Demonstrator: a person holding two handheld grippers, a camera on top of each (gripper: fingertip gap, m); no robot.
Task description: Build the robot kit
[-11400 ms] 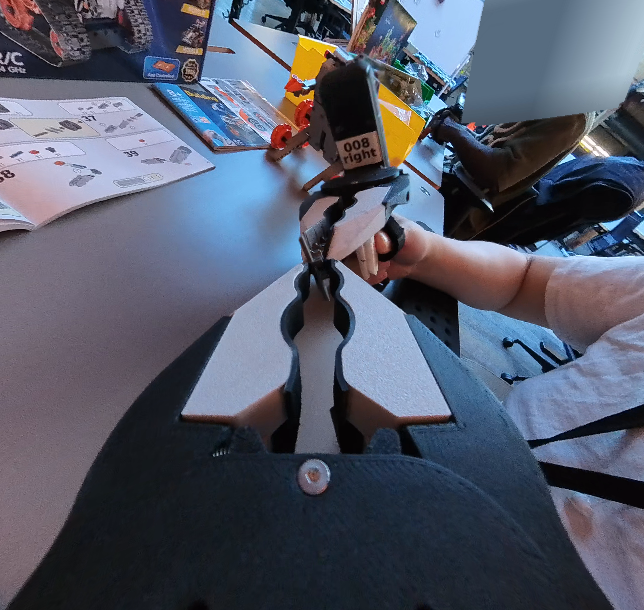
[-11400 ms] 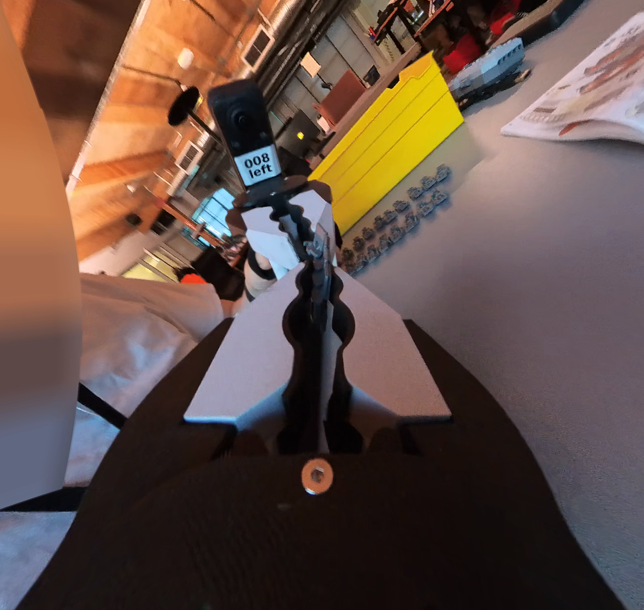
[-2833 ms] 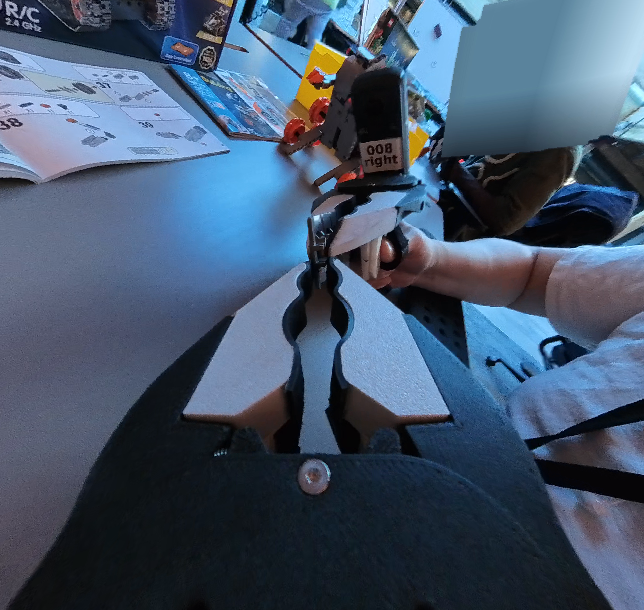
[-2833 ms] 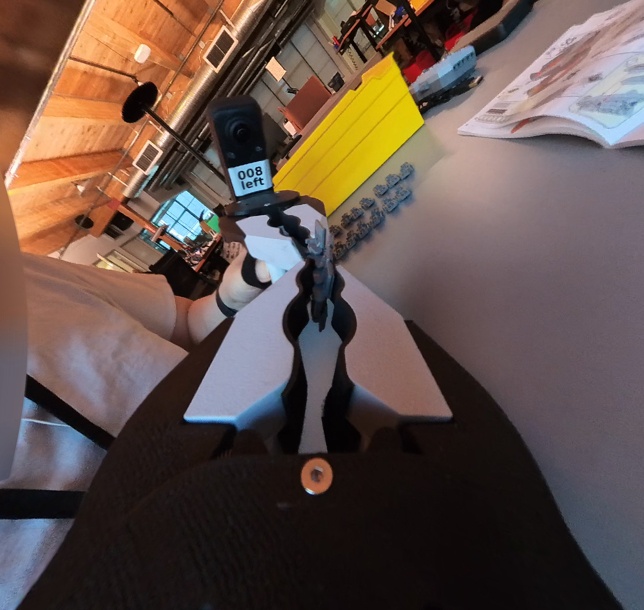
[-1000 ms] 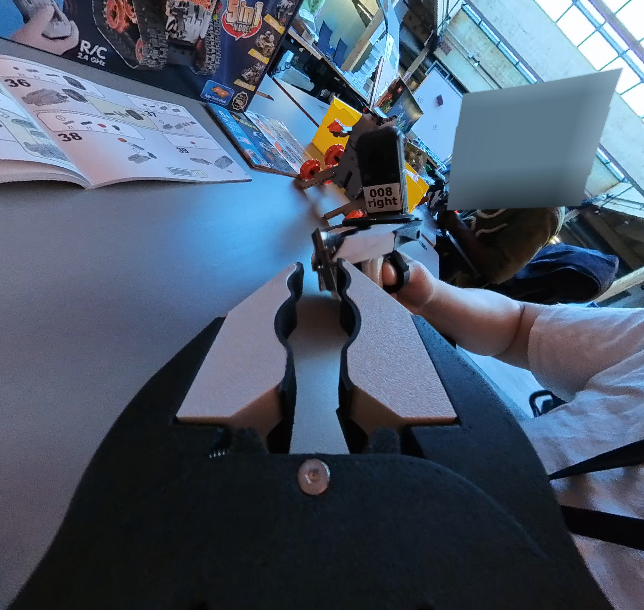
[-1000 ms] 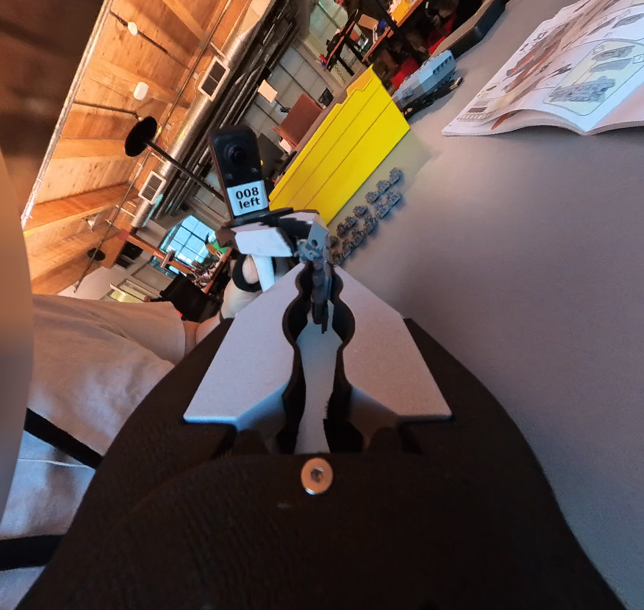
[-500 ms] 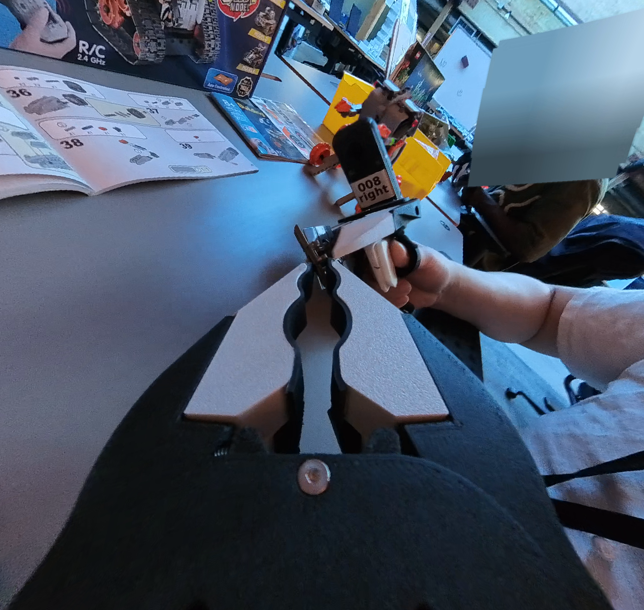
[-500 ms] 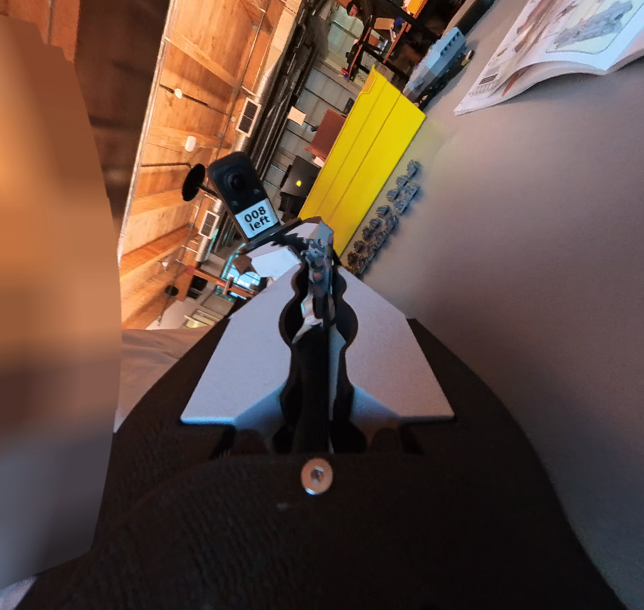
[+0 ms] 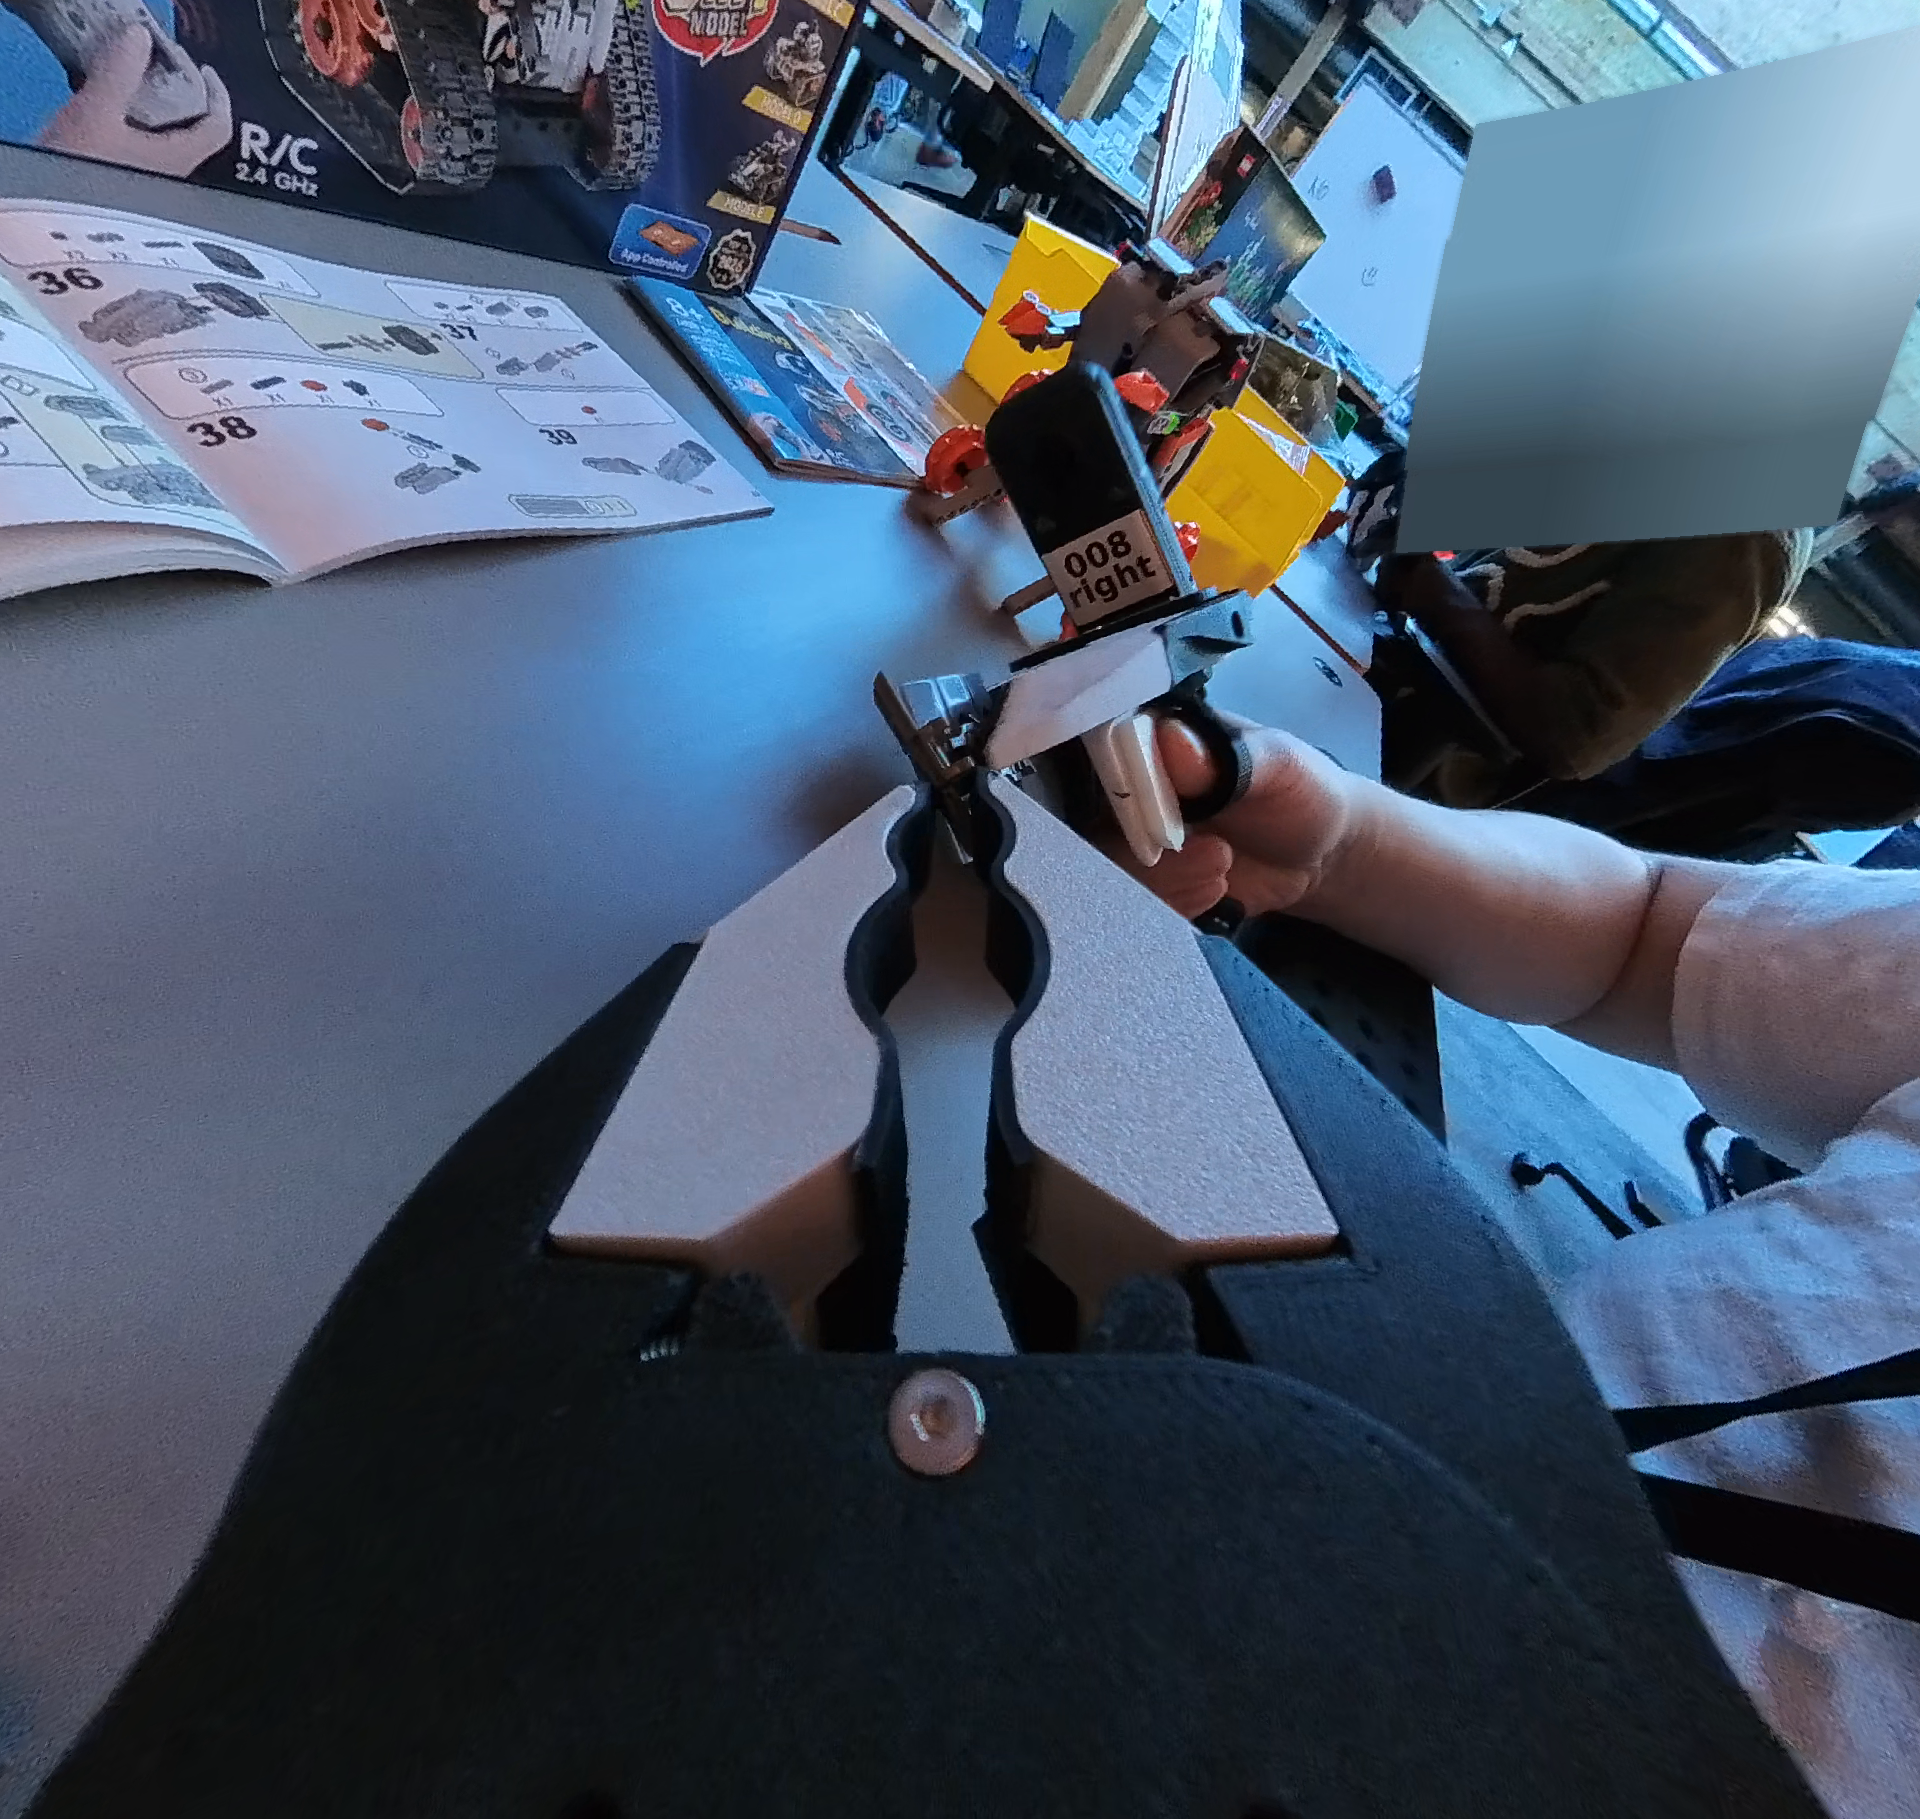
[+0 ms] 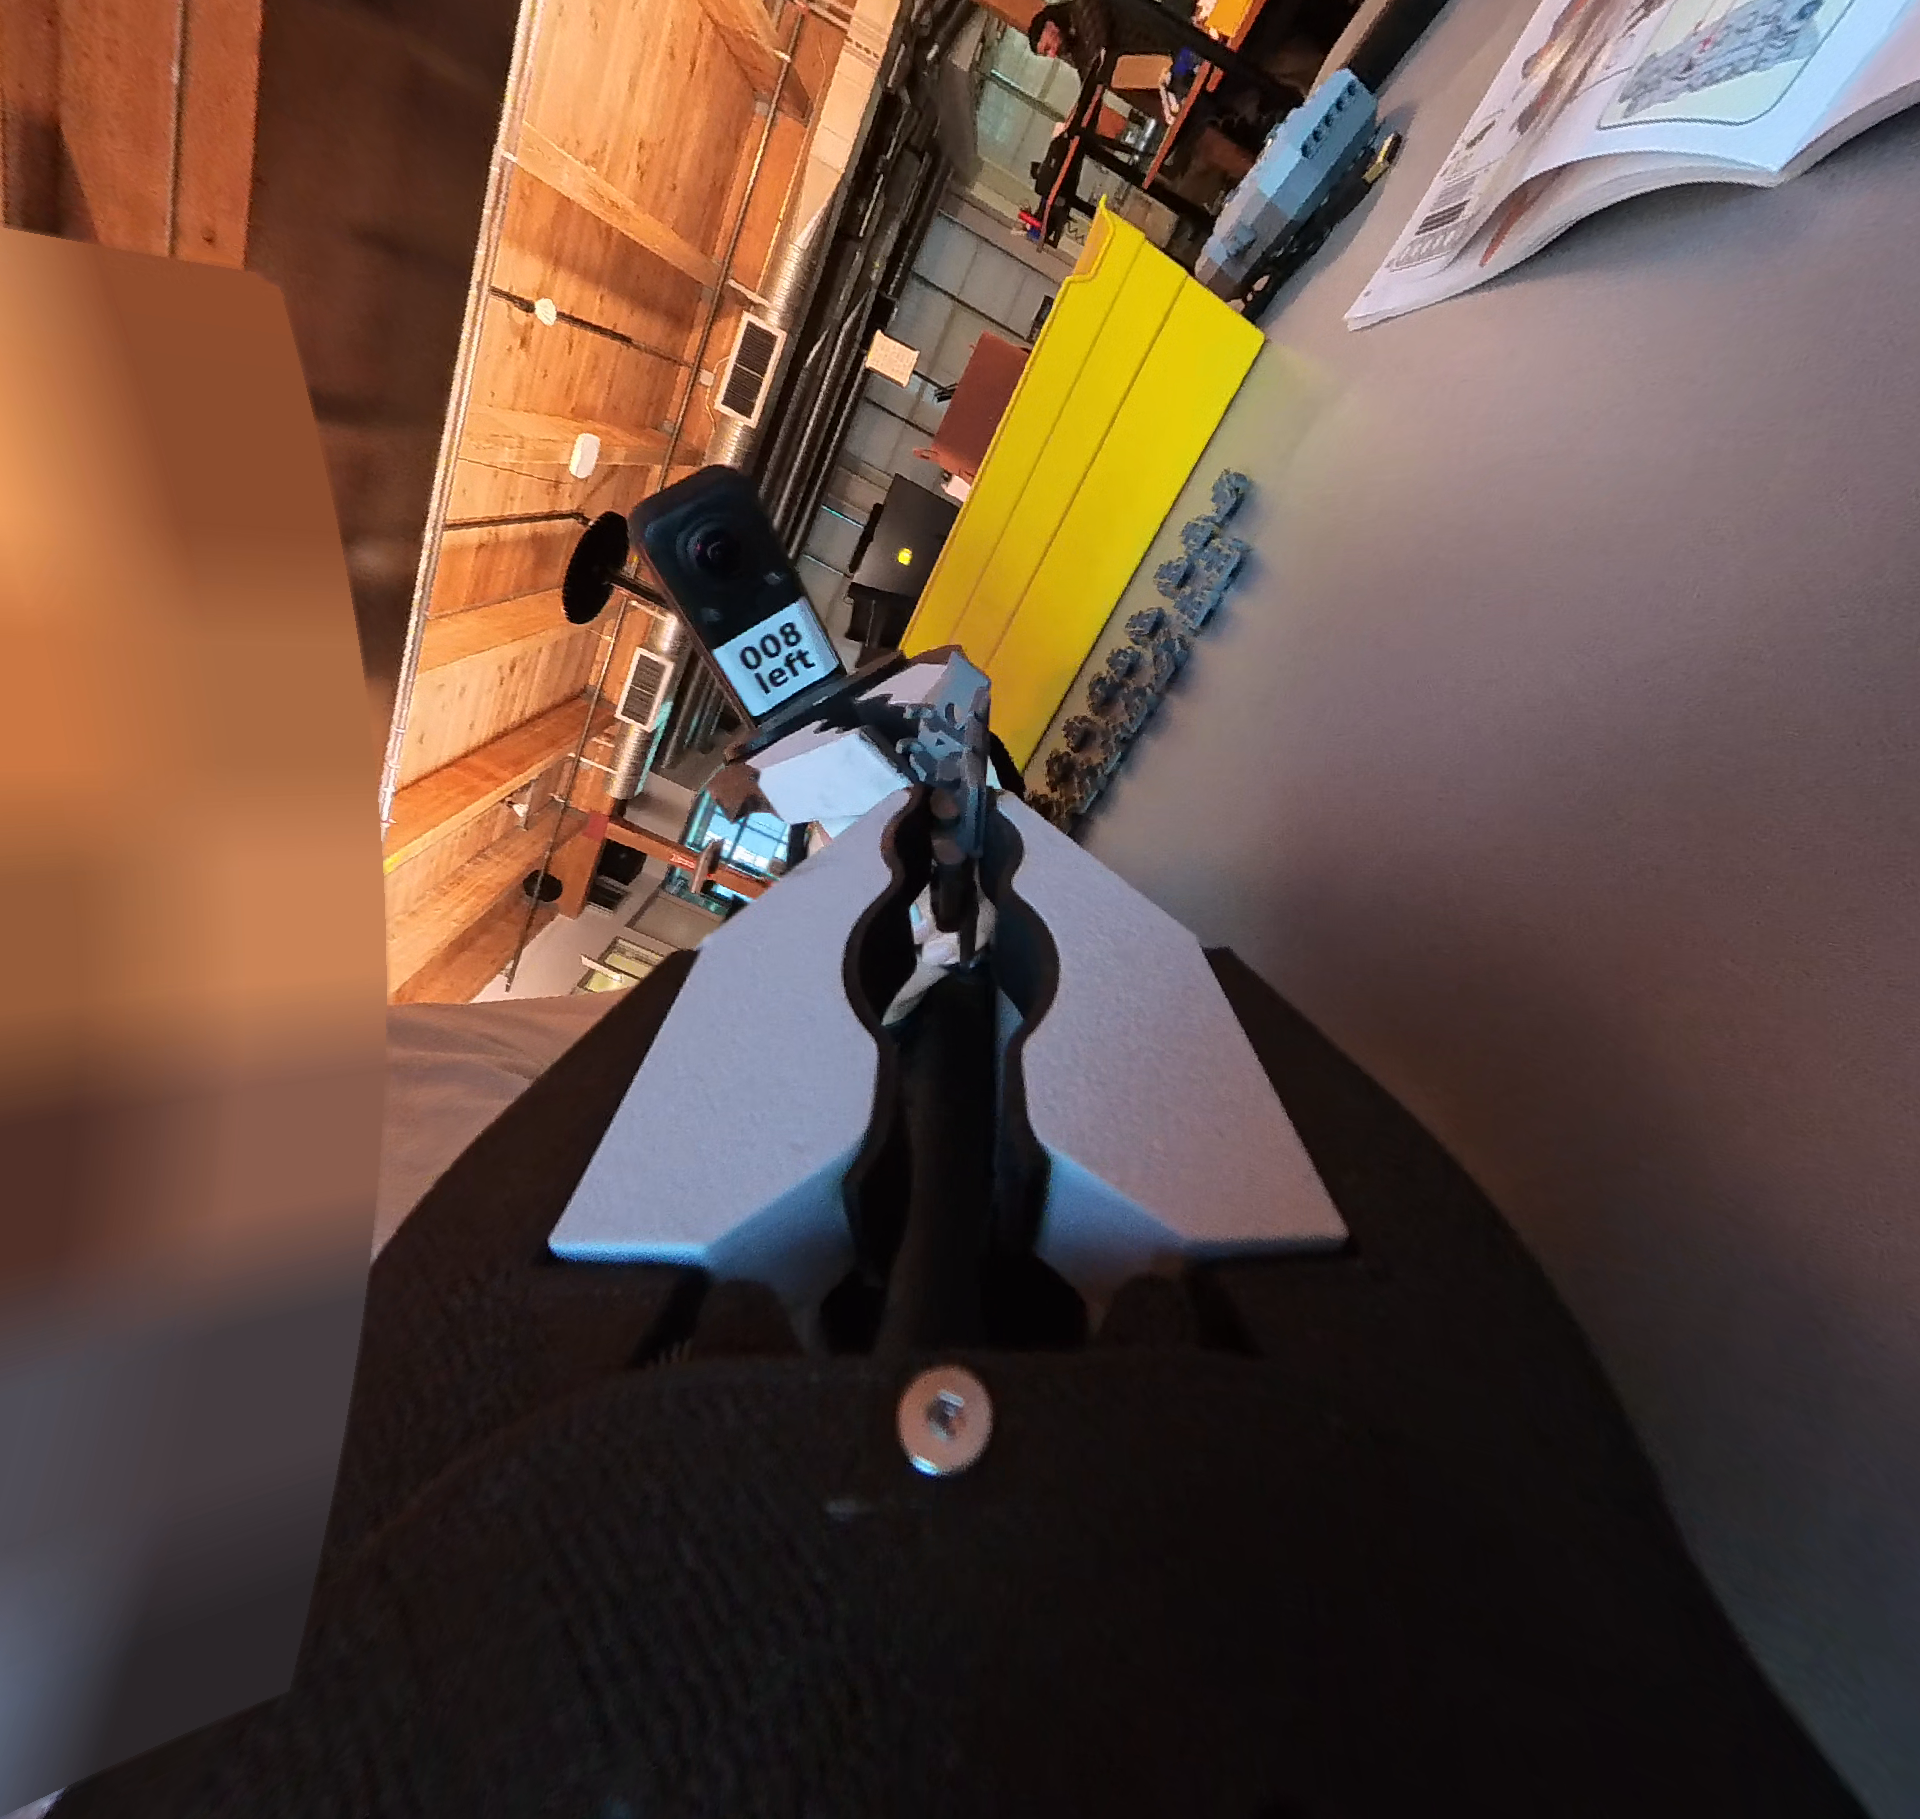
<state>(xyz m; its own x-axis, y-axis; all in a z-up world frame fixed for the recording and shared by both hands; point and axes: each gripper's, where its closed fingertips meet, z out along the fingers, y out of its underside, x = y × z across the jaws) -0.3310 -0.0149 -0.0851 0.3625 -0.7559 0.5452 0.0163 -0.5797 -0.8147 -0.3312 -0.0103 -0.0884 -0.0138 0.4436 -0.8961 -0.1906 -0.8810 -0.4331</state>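
Note:
Both grippers meet tip to tip just above the grey table (image 9: pixel 416 834), each held by a hand. My left gripper (image 9: pixel 951 808) is shut on the dark lower end of a small grey and black brick assembly (image 9: pixel 940 725). The right gripper (image 9: pixel 977 730) comes in from the right in the left wrist view, tilted, and clamps the assembly's grey upper part. In the right wrist view my right gripper (image 10: pixel 956 819) is shut on the same assembly (image 10: pixel 954 730), with the left gripper (image 10: pixel 831 761) and its camera right behind it.
An open instruction booklet (image 9: pixel 312 398), a toy box (image 9: pixel 468 55), a smaller booklet (image 9: pixel 821 377), a part-built model with orange wheels (image 9: pixel 1132 356) and yellow bins (image 9: pixel 1247 491) lie beyond. A yellow bin (image 10: pixel 1101 481), rows of small grey pieces (image 10: pixel 1164 647) and a booklet (image 10: pixel 1662 86) show too. The tips of both grippers are at nearly the same place.
My left gripper stood open a second ago and has since shut on the assembly. Both grippers have rolled, and the right gripper now lies more tilted.

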